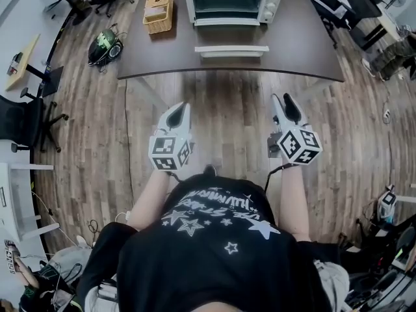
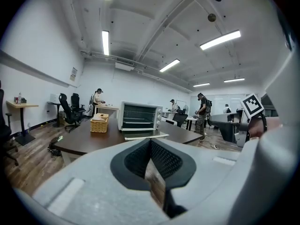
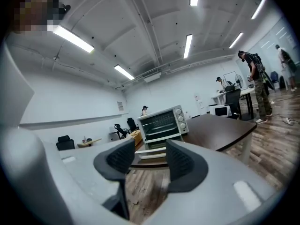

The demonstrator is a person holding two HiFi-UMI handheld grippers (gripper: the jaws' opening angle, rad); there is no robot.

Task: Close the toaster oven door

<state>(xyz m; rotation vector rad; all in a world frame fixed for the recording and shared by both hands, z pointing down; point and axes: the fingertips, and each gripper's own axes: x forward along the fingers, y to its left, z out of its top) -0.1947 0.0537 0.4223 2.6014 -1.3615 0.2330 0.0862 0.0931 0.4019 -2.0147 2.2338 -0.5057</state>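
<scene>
A white toaster oven (image 1: 233, 2) stands at the far side of a dark brown table (image 1: 305, 44). Its door (image 1: 231, 50) hangs open, folded down flat toward me. Both grippers are held over the wooden floor, well short of the table's near edge. My left gripper (image 1: 181, 109) has its pads together and nothing in them. My right gripper (image 1: 286, 103) is open and empty. In the left gripper view the oven (image 2: 139, 116) sits beyond the shut left gripper (image 2: 150, 144). In the right gripper view the oven (image 3: 161, 123) and its lowered door (image 3: 151, 151) show above and between the spread pads of the right gripper (image 3: 150, 156).
A wicker basket (image 1: 158, 10) stands on the table left of the oven. Office chairs (image 1: 26, 122) and a dark bag (image 1: 104, 46) are on the floor at the left. More desks (image 1: 364, 12) stand at the right. Several people (image 2: 203, 114) work at the back of the room.
</scene>
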